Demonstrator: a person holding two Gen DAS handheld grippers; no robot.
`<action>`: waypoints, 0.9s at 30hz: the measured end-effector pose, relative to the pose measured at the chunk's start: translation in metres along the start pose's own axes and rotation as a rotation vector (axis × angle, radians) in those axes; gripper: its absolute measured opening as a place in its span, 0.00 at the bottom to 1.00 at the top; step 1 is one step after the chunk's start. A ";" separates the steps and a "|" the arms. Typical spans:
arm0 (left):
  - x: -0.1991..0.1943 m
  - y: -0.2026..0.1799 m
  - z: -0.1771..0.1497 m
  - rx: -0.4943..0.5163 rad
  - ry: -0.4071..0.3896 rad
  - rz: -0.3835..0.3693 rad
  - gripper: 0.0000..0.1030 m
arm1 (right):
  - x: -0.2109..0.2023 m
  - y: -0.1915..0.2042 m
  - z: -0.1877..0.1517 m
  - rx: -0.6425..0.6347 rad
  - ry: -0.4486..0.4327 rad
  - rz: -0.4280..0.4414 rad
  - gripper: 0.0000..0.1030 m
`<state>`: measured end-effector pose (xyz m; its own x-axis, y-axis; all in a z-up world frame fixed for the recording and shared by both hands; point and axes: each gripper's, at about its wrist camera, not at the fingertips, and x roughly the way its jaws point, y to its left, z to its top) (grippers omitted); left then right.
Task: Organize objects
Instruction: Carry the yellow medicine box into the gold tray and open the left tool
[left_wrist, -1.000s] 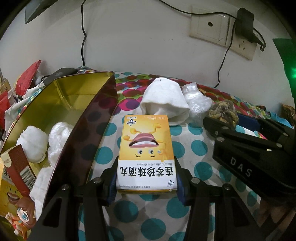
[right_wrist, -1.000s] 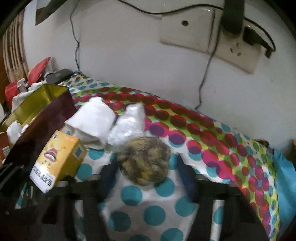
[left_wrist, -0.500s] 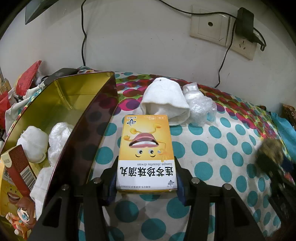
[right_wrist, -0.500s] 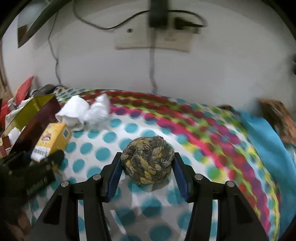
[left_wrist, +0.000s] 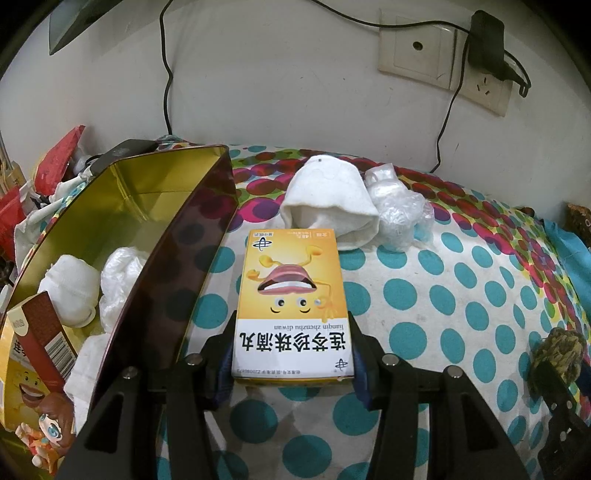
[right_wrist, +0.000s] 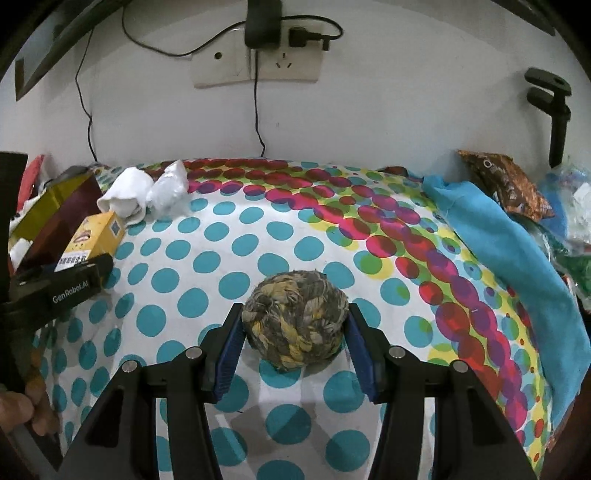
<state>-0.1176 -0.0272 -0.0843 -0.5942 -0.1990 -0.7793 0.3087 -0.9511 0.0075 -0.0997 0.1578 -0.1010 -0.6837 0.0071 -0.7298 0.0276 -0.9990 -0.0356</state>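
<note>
Your left gripper (left_wrist: 293, 354) has its blue pads pressed onto both long sides of the yellow medicine box (left_wrist: 291, 299), so it's clamped on the near end of it. The box lies flat on the polka-dot cloth (left_wrist: 424, 332), printed face up with the text upside down to you. Just left of it is the dark side wall of the gold tin (left_wrist: 177, 266), close enough that the left finger sits right beside that wall. Inside the tin you've got a couple of white wads (left_wrist: 70, 291) and a brown-and-yellow snack carton (left_wrist: 33, 350). Straight ahead, just past the far end of the box, sits a folded white cloth (left_wrist: 328, 199) with a crumpled clear plastic bag (left_wrist: 399, 214) touching its right side. So that's what's in the way forward.

Your right gripper (right_wrist: 295, 336) is closed onto the braided rope ball (right_wrist: 295, 317), pads touching it on both sides, over the dotted cloth well to the right of the box. Further right there's a blue towel (right_wrist: 517, 266) draped along the edge with a brown patterned packet (right_wrist: 506, 184) behind it. A wall socket with a black charger (right_wrist: 264, 22) is on the wall dead ahead.
</note>
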 end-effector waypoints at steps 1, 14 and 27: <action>-0.001 0.000 0.000 0.000 -0.003 0.000 0.50 | 0.000 0.000 0.000 0.001 -0.001 0.000 0.49; -0.012 0.005 -0.003 -0.005 -0.046 -0.045 0.50 | 0.000 -0.001 -0.001 -0.001 0.000 -0.013 0.49; -0.081 0.035 0.012 0.100 -0.120 -0.131 0.50 | 0.001 -0.001 -0.001 -0.004 0.003 -0.011 0.49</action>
<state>-0.0678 -0.0473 -0.0138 -0.7102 -0.0934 -0.6978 0.1517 -0.9882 -0.0222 -0.0999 0.1586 -0.1023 -0.6820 0.0181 -0.7311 0.0229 -0.9987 -0.0460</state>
